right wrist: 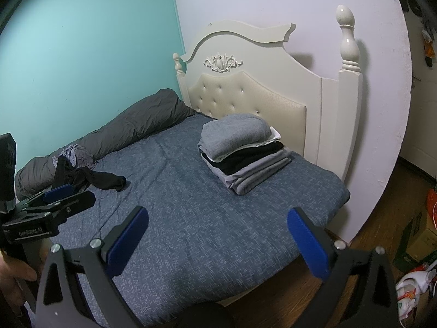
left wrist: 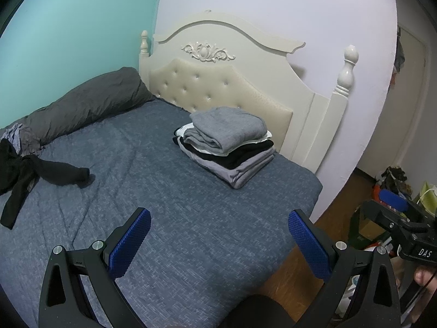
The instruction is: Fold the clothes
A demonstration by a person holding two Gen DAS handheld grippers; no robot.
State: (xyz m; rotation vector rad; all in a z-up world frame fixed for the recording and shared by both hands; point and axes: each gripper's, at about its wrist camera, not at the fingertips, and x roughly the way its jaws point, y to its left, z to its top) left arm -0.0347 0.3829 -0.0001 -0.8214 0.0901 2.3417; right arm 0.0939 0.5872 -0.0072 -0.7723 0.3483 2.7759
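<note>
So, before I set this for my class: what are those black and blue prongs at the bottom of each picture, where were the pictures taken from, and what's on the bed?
A person holds a two-finger tool in each hand, each with a camera looking along its fingers. One picture is from the left tool, the other from the right tool. Both are open and hold nothing. On the bed sit a stack of folded clothes near the headboard, an unfolded black garment and a rolled grey duvet.
</note>
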